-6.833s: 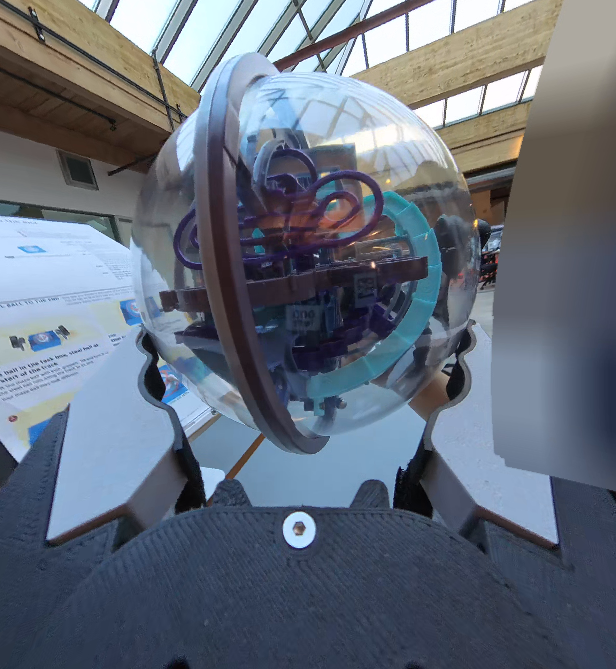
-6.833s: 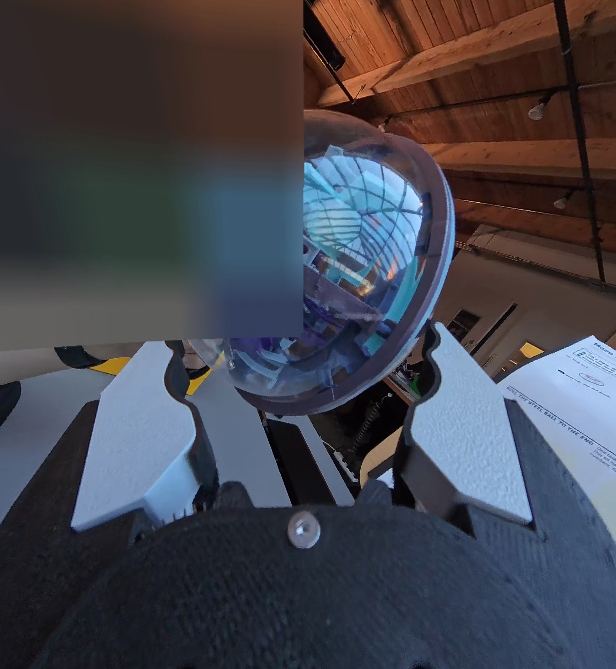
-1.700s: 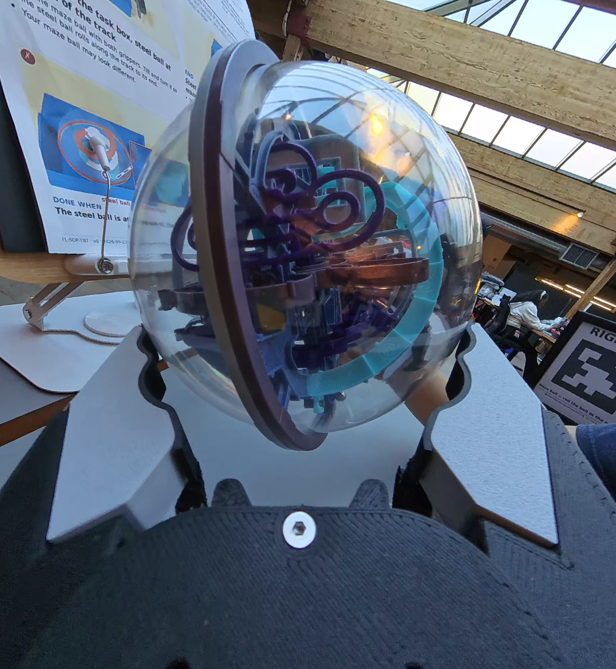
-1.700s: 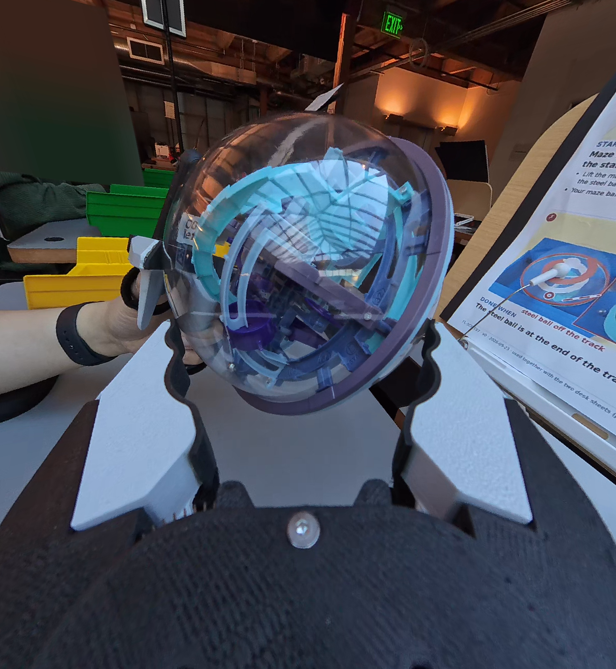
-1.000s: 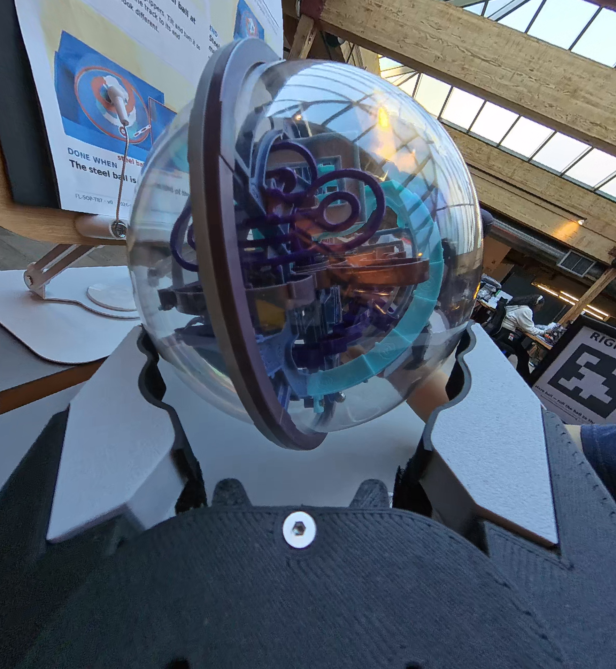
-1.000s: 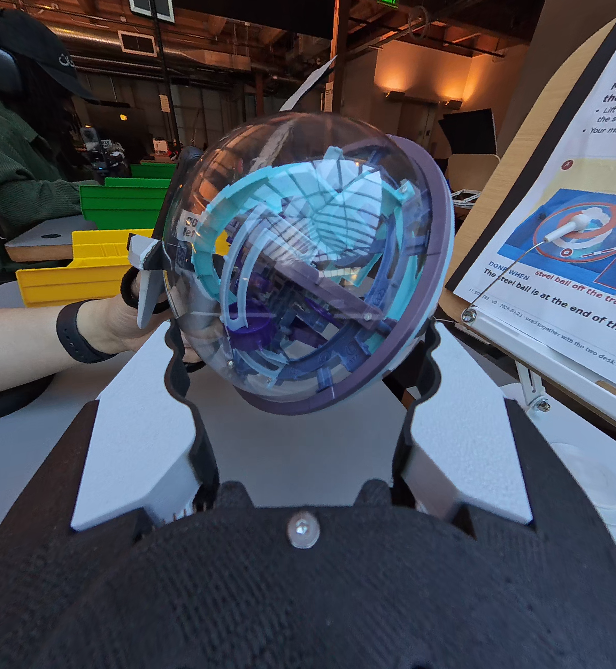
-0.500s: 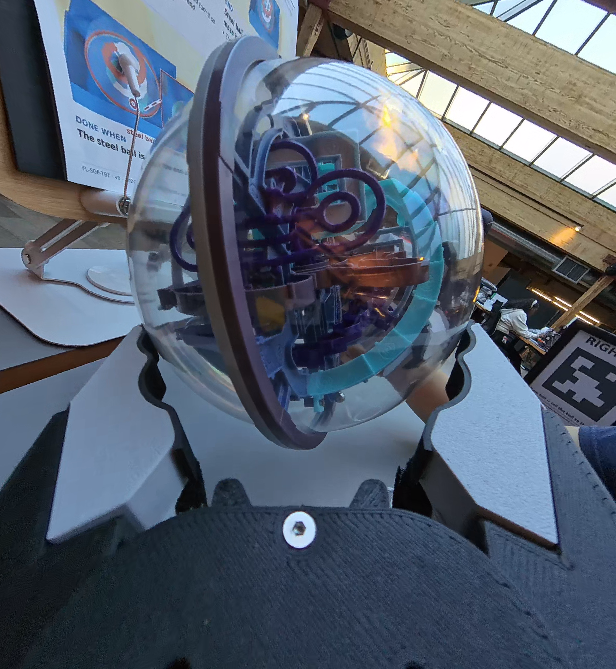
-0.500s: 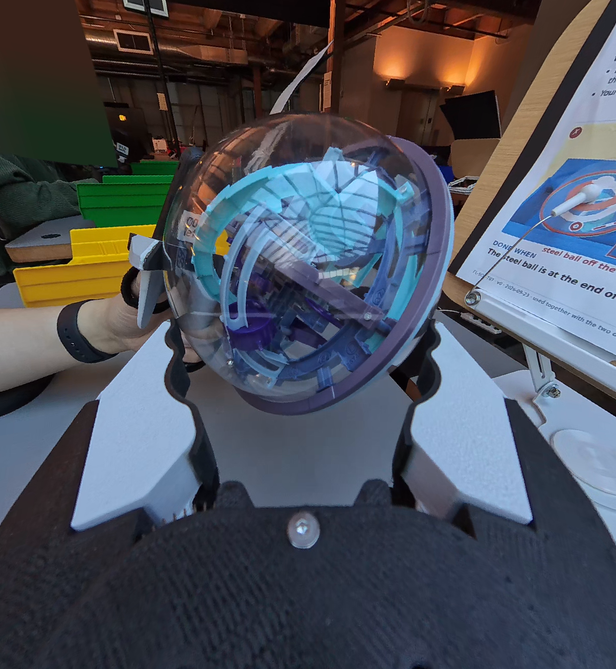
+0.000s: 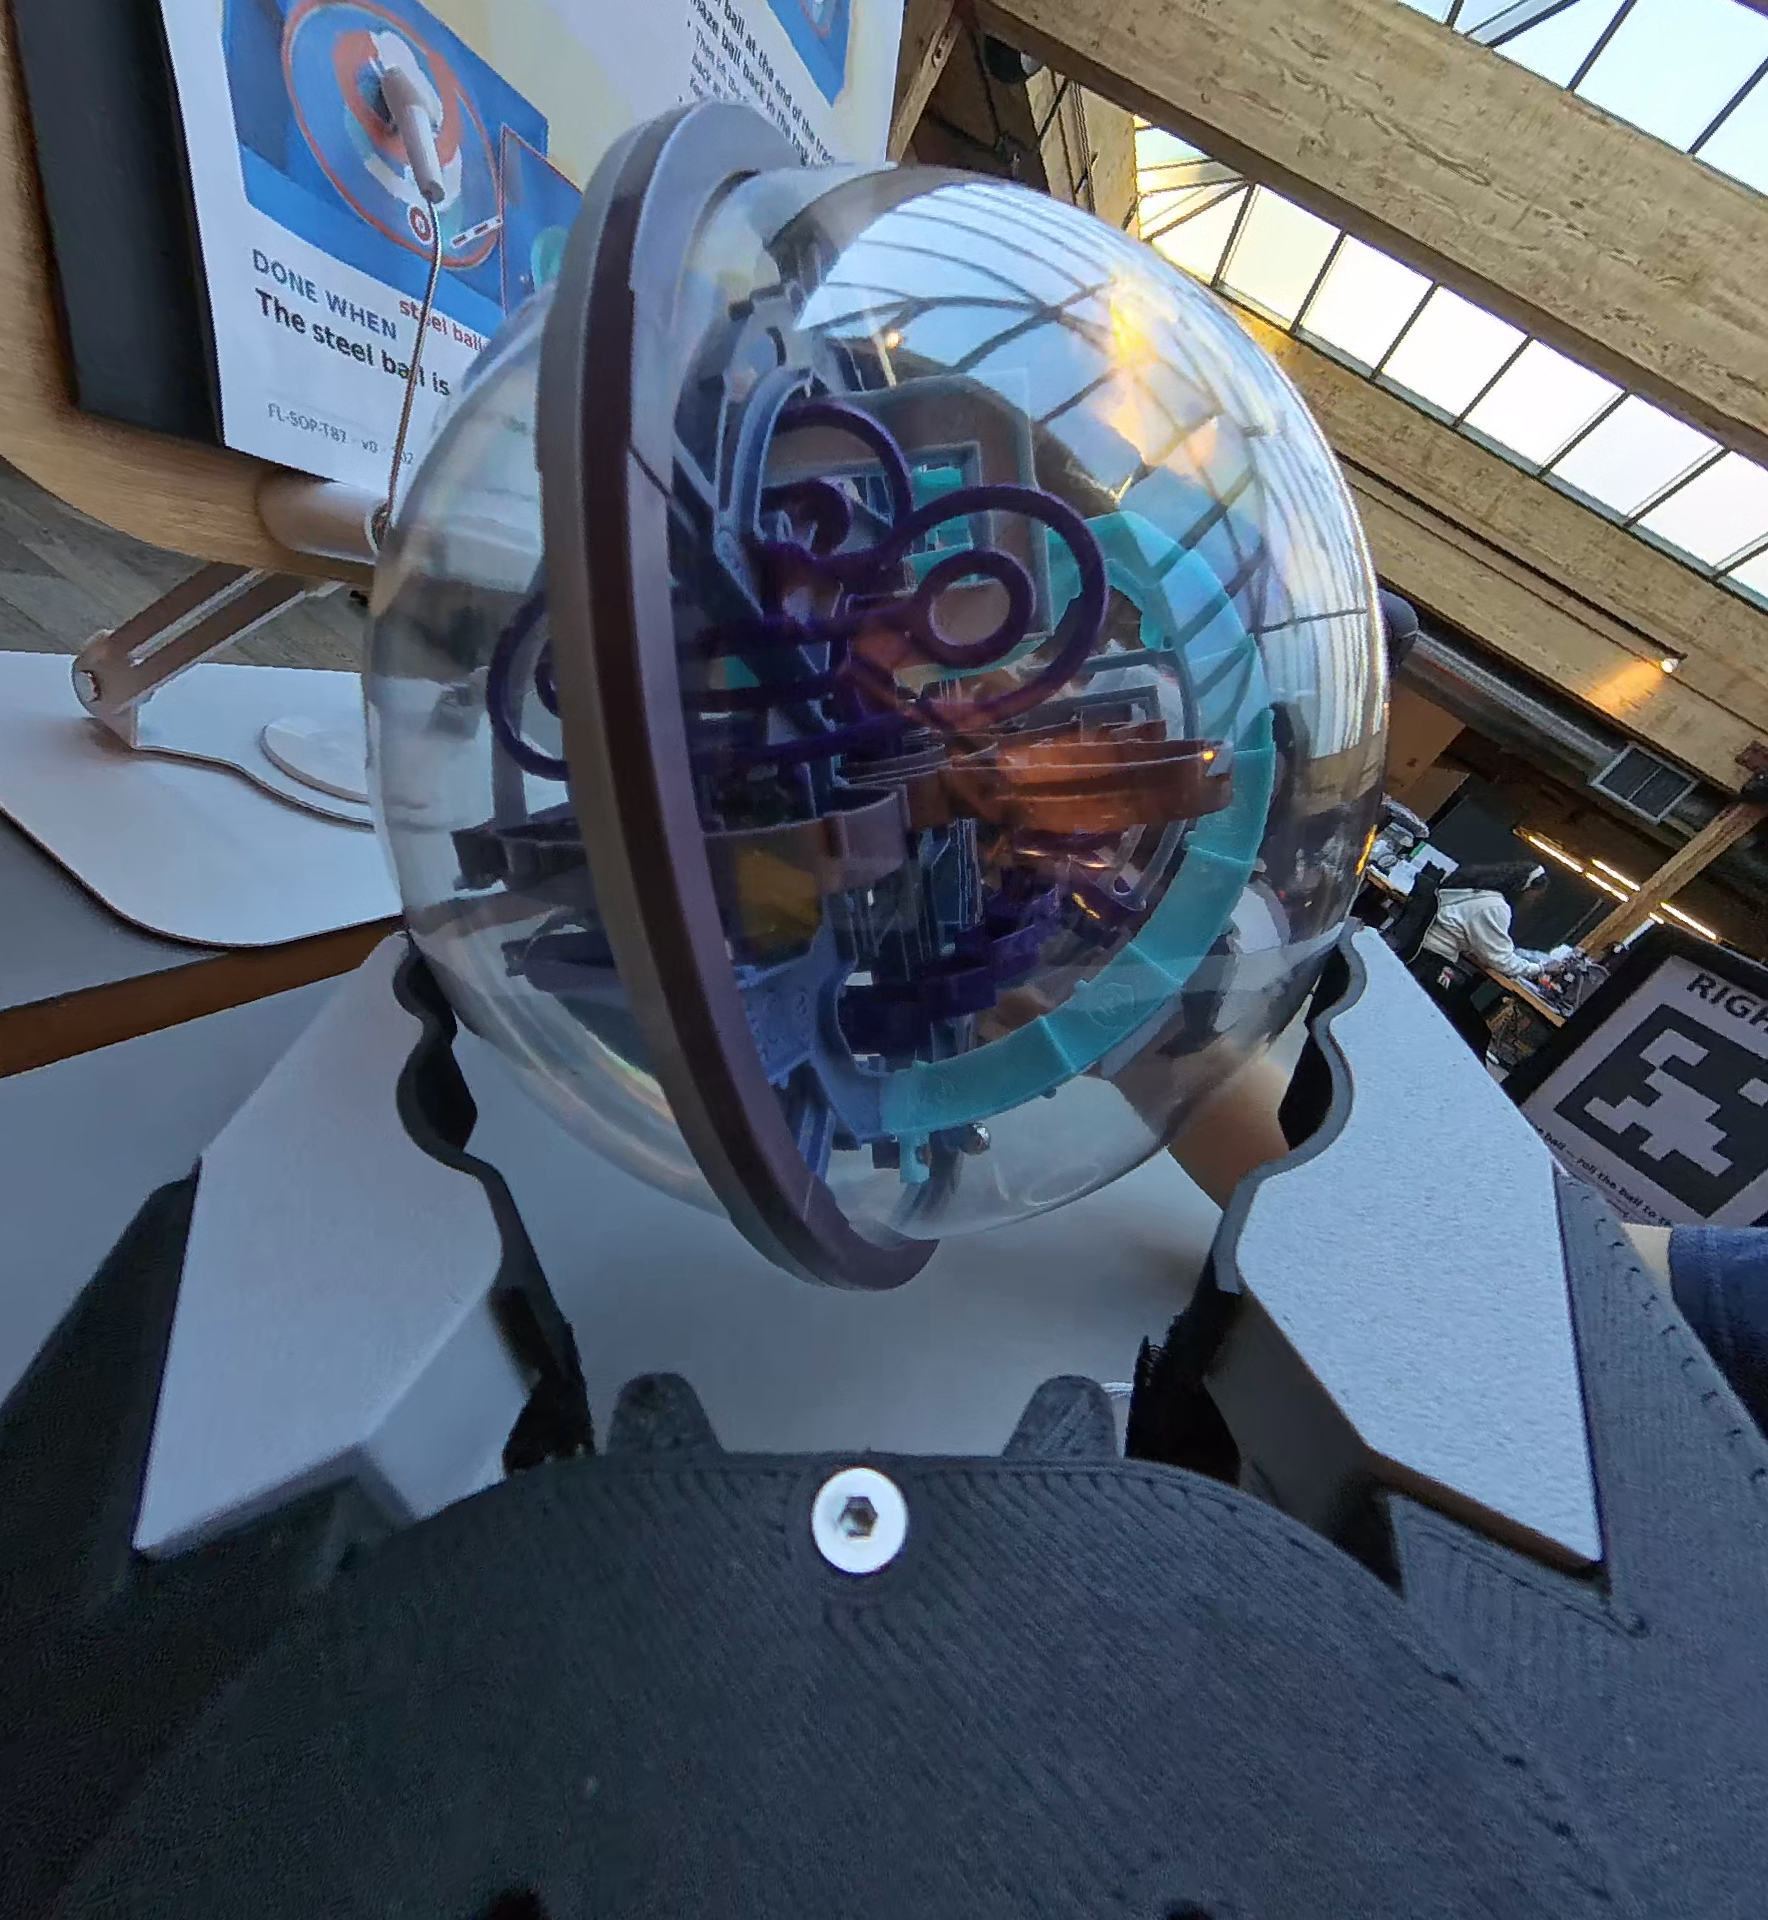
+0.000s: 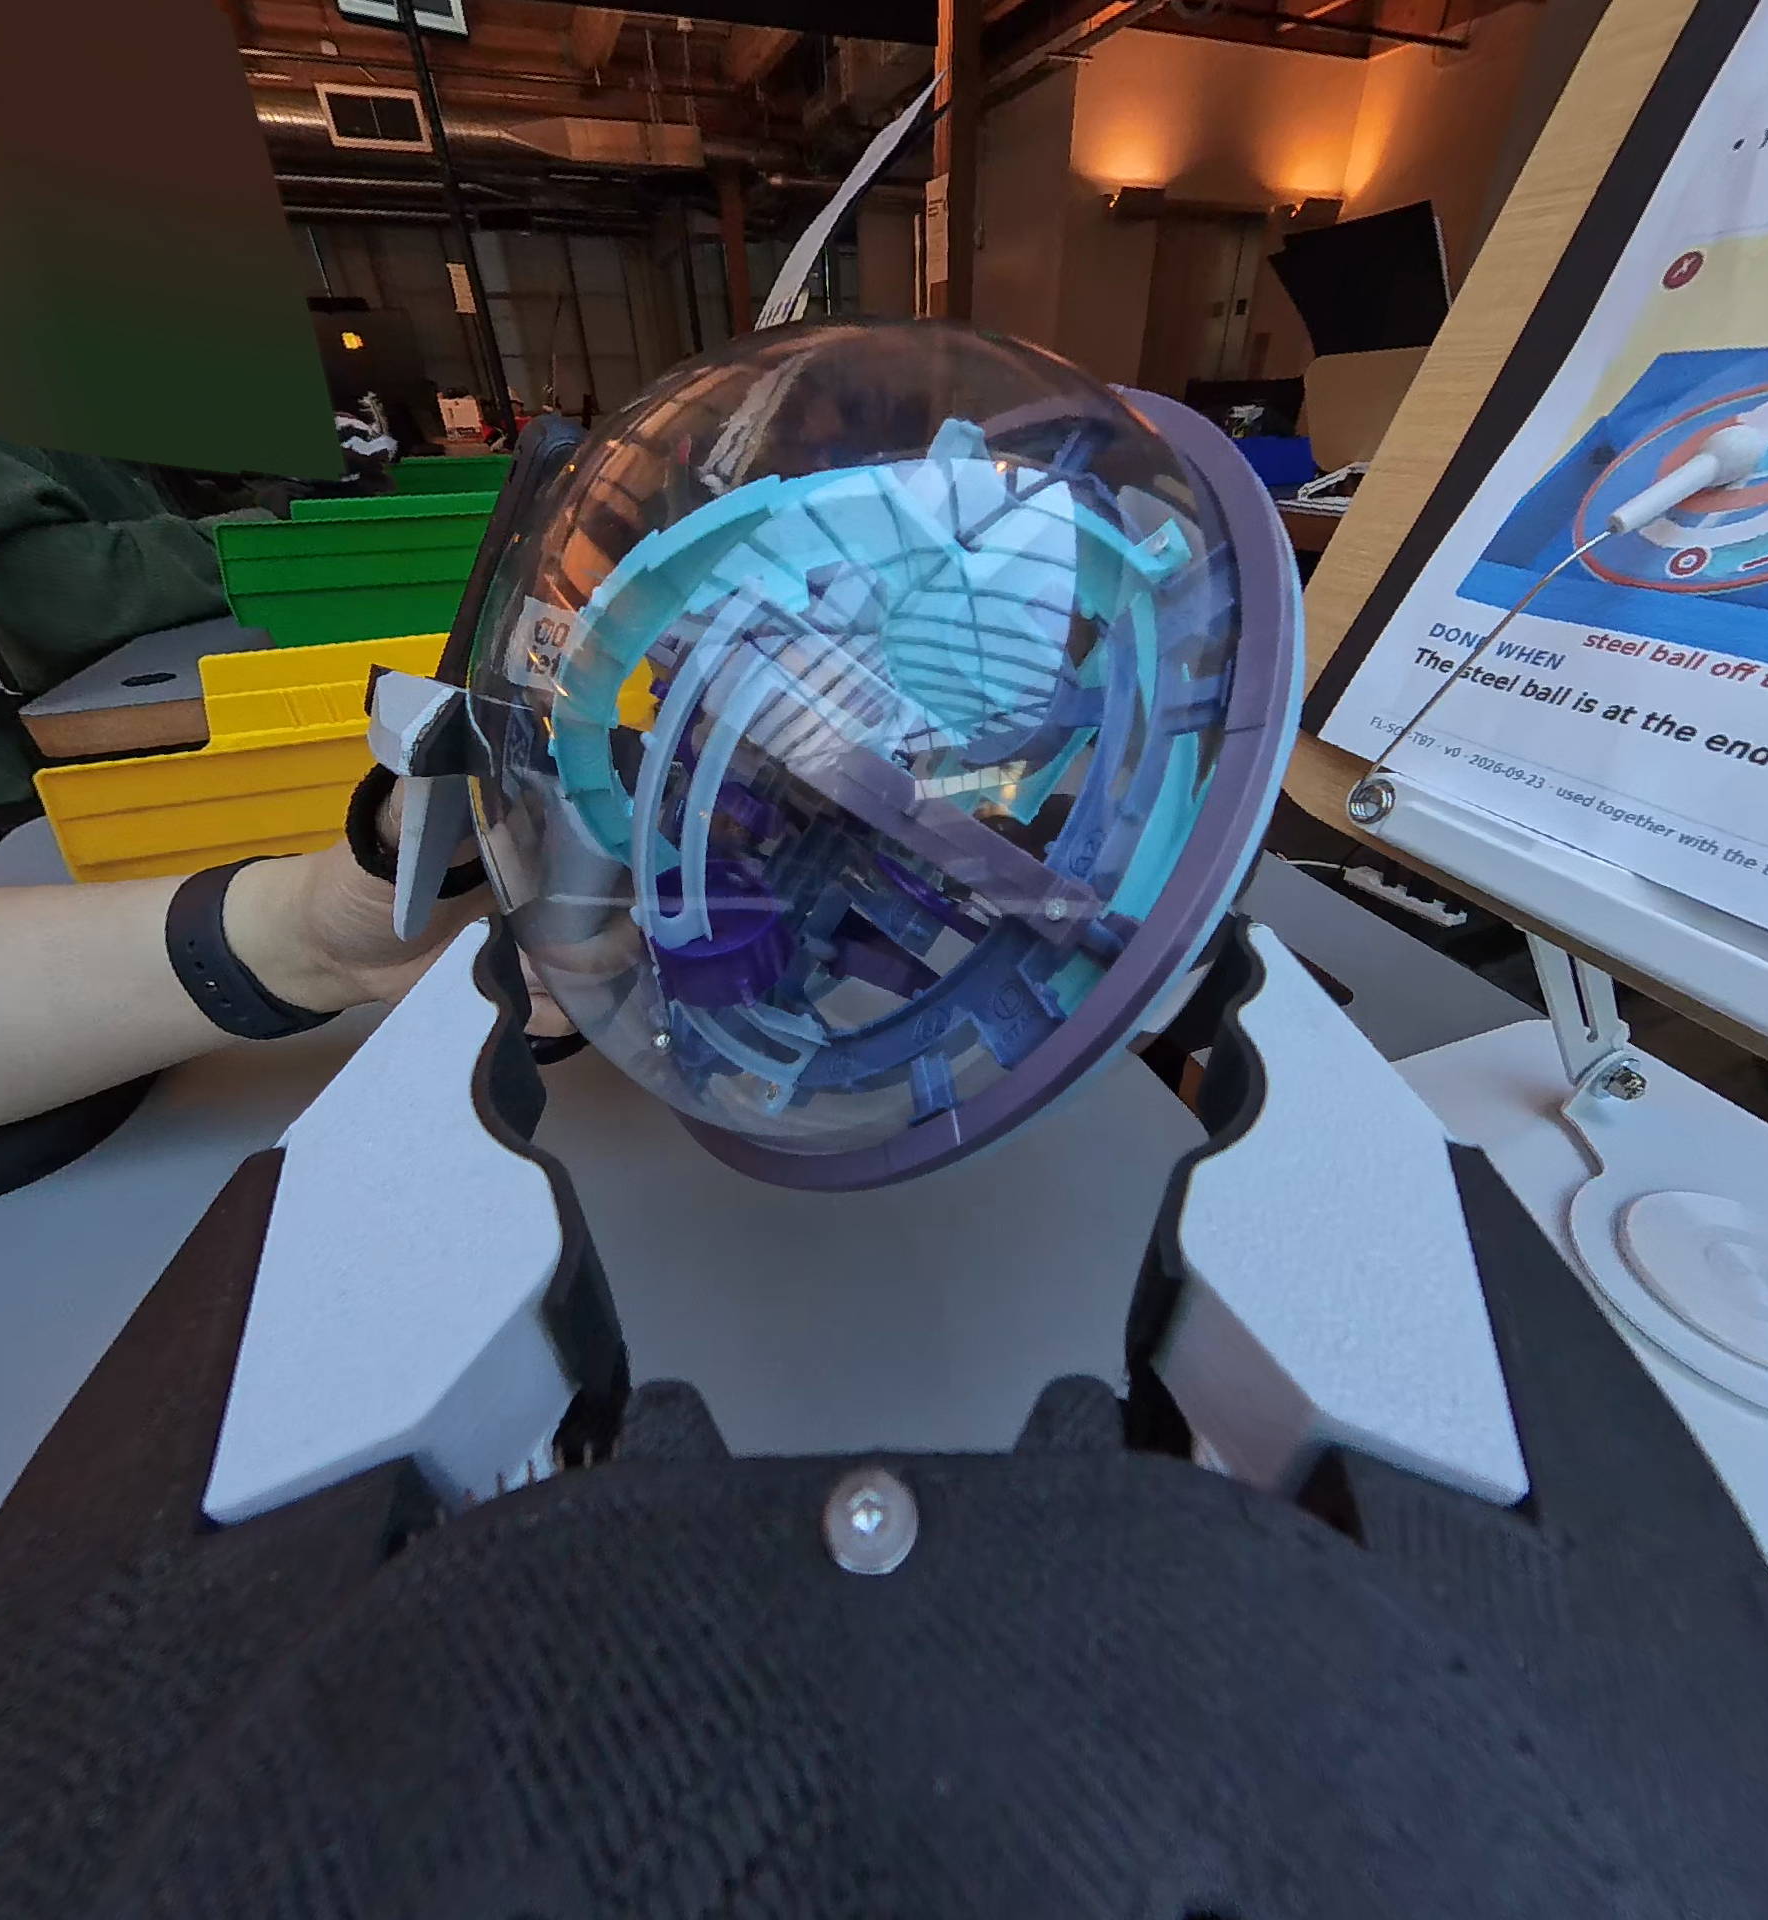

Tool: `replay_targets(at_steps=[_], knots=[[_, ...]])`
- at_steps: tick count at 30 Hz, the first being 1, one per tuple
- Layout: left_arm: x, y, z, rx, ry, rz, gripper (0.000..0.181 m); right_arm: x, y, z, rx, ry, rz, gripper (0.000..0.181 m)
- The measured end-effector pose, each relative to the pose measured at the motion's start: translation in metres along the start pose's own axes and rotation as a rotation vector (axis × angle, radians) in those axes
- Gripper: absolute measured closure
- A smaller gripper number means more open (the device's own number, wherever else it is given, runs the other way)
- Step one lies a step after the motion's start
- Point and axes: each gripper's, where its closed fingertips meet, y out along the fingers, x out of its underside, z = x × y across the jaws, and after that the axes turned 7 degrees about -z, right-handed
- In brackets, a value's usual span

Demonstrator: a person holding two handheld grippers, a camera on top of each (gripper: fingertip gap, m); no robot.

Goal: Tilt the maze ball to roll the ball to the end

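both grippers got the maze ball [image 9: 875,727] clamped btwn them, held up off the grey table [image 10: 880,1288]. left gripper [image 9: 875,997] pinches the clear shell w/ both pads, right gripper [image 10: 864,987] same from the opposite side. dark rim band [image 10: 1244,831] sits tilted; instruction sheet [image 10: 1628,582] on its stand just beside.

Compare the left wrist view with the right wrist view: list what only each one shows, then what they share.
Only the left wrist view: skylights between wooden roof beams, and a black-and-white marker board.

Only the right wrist view: yellow bins, green bins, and the person's hand wearing a black wristband.

Both: the clear maze ball, clamped in the left gripper and the right gripper, plus the instruction sheet on its stand.
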Motion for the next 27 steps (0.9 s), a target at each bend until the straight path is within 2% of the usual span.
replay_targets(at_steps=[27], knots=[[0.0088,0.0018,-0.0099,0.001,-0.056,-0.016,0.024,0.0104,0.003,0.0043,-0.005,0.043,-0.016,0.05]])
